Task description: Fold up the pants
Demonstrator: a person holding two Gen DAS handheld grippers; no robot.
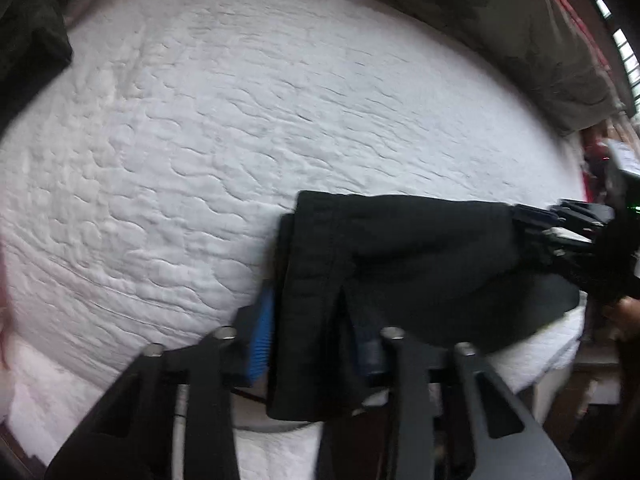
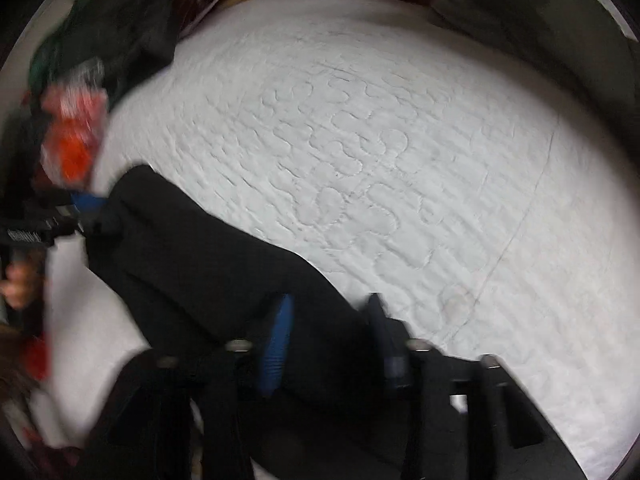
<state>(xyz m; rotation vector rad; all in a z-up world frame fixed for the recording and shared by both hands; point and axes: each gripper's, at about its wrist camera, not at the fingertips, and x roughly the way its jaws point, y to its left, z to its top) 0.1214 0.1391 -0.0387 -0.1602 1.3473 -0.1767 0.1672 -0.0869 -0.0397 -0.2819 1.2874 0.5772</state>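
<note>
A bed under a white quilted cover (image 1: 240, 120) fills the room's middle, a grey-green pillow (image 1: 540, 40) lies at its far corner, and daylight shows through a window (image 1: 624, 44) beyond.

White quilt (image 1: 240, 120) open ahead — dark clothes (image 2: 120, 20), olive pillow (image 1: 520, 40) edging it

The folded pants (image 1: 400, 264) lie on the quilted bed cover (image 1: 240, 128), near its front edge. The left gripper (image 1: 316, 344) clamps one end of them, the right gripper (image 2: 332, 344) the other, and a pillow (image 1: 520, 40) sits well behind.
</note>
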